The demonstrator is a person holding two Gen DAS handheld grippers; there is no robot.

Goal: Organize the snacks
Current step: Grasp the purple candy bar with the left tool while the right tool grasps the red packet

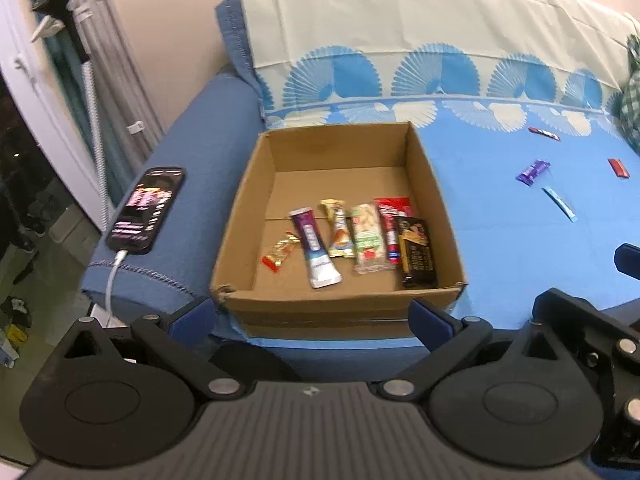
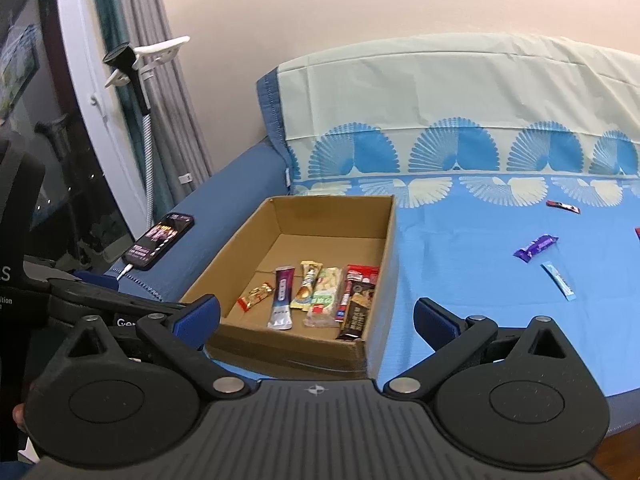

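The cardboard box [image 1: 340, 216] sits straight ahead of the left claw [image 1: 312, 316], just past its fingertips, with six snacks lined up on its floor: a red-gold candy [image 1: 280, 251], purple-white pouch [image 1: 316, 249], gold wrapper [image 1: 339, 229], pale green-label bar [image 1: 369, 237], red pack [image 1: 393, 226] and dark bar [image 1: 417, 251] against the right wall. Off to the right of both claws, well apart from the box, loose ones lie on the blue bed sheet [image 2: 460, 248]: a purple wrapper [image 2: 535, 248], light blue stick [image 2: 558, 281] and red-black bar [image 2: 563, 206]. Both the left claw and right claw [image 2: 316, 318] are spread wide with nothing in them; a phone [image 1: 146, 208] on a charge cable lies on the armrest to the left.
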